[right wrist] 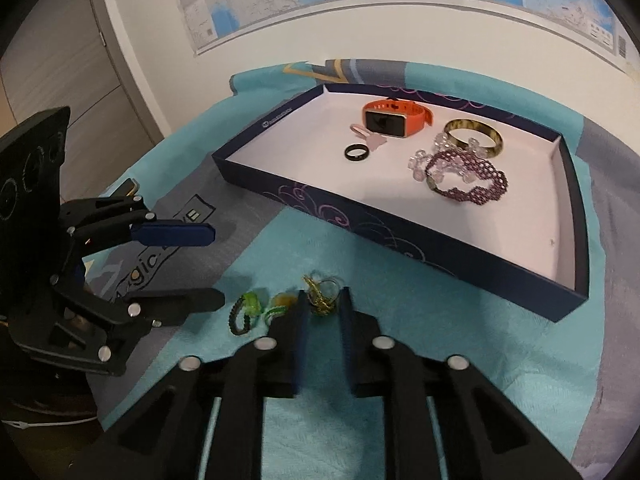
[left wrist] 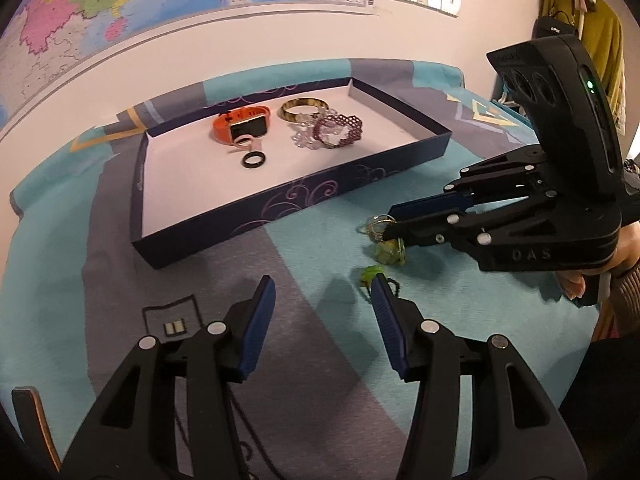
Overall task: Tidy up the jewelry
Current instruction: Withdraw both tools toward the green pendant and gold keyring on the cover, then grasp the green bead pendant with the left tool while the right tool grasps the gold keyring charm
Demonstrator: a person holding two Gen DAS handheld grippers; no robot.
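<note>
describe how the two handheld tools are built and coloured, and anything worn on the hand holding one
Both the left tool and the right tool are matte black plastic linkages with silver round pivot pins and blue ribbed pads lining flat fingers. The right tool's body bears embossed letters and carries a tall black module with round lens openings and a small green light. A brown knitted sleeve shows at the wrist.

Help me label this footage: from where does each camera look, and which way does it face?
Left wrist: sits on the left tongs, facing down and forward over the blue cloth toward the navy tray; its own open fingers show, plus the right tongs and a hand.
Right wrist: sits on the right tongs, facing the same tray; its fingers flank a gold trinket, the left tongs alongside.
Shared: tray, orange watch, black ring, green jewelry, wall map.
</note>
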